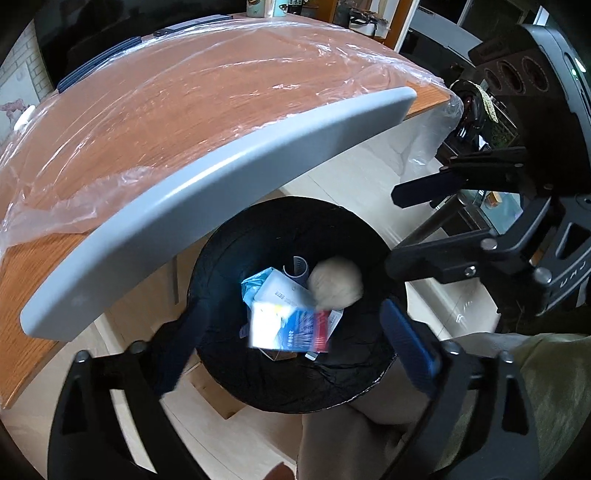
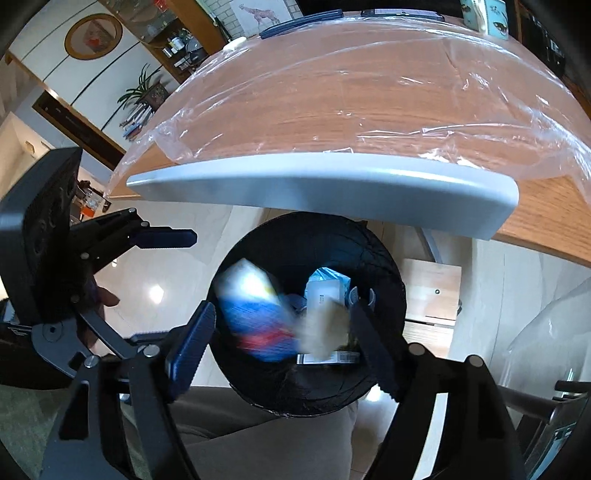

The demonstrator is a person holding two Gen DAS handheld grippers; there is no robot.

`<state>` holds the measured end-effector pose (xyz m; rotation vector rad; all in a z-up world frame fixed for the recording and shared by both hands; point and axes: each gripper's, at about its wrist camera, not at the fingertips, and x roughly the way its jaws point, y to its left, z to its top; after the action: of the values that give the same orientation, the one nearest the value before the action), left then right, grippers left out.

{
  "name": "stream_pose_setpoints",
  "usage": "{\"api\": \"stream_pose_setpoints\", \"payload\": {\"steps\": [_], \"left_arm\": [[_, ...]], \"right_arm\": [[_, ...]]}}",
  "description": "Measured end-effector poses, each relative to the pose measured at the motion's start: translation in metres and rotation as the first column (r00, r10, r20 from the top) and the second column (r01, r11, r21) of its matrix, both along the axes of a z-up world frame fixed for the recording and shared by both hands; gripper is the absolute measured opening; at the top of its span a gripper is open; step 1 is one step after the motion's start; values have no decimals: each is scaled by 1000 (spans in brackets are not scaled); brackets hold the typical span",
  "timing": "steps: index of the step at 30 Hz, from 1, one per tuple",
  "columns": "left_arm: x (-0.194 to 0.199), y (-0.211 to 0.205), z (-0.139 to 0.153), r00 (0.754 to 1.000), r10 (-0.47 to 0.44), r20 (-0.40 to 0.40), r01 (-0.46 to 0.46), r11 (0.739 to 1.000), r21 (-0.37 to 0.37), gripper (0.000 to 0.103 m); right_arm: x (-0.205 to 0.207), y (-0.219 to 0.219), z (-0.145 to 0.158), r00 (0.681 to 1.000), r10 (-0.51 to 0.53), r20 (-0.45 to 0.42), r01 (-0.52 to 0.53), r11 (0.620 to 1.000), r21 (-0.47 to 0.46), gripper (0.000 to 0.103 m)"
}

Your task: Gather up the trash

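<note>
You're hanging both grippers right over the black bin [image 1: 295, 306], which is sitting on the pale floor tiles [image 2: 155, 280] just off the table edge [image 1: 207, 184], partly tucked under that grey lip. Your left gripper [image 1: 291, 339] is standing wide open with nothing between its fingers, and the blue and white box [image 1: 291, 328] is showing up blurred inside the bin mouth right below it. Your right gripper [image 2: 284, 339] is standing apart too, pads not pressing on anything; the pale paper wad [image 2: 325, 328] is looking smeared between the fingers, over the bin's inside, so it's not being held. More trash is lying at the bottom: a white packet [image 1: 280, 291] and some light blue plastic [image 1: 255, 284]. Room-wise, the grey table rim is hanging close over the far side of the bin, so that's the tight edge; the near side is crowded by your knees [image 2: 266, 435]. The two grippers are sitting near each other, each one showing up at the side of the other's view. The table top [image 2: 369, 96] is wood, covered with a clear plastic sheet [image 1: 207, 85] that's drooping over the corners. Behind it there's a cabinet, a potted plant [image 2: 144, 92] and a round framed picture [image 2: 93, 36] on the wall.
</note>
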<state>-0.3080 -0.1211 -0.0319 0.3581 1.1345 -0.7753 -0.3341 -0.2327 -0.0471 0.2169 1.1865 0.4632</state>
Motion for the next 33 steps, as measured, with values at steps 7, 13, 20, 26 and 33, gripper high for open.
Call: {"api": "stream_pose_setpoints", "payload": {"steps": [7, 13, 20, 26, 33], "left_arm": [[-4, 4, 13, 1000, -18, 3, 18, 1000, -24, 101], [6, 26, 95, 988, 66, 137, -39, 981, -188, 101], [122, 77, 124, 861, 444, 248, -385, 888, -252, 101], [224, 108, 81, 744, 631, 220, -614, 775, -149, 101], [285, 130, 55, 692, 697, 190, -695, 714, -88, 101]], "right_arm": [[0, -3, 19, 999, -7, 41, 7, 1000, 3, 76], [9, -21, 81, 979, -43, 202, 37, 999, 34, 91], [97, -76, 105, 907, -225, 355, 281, 953, -115, 99], [182, -129, 71, 893, -342, 292, 401, 899, -175, 99], [229, -167, 42, 887, -393, 244, 445, 867, -225, 99]]}}
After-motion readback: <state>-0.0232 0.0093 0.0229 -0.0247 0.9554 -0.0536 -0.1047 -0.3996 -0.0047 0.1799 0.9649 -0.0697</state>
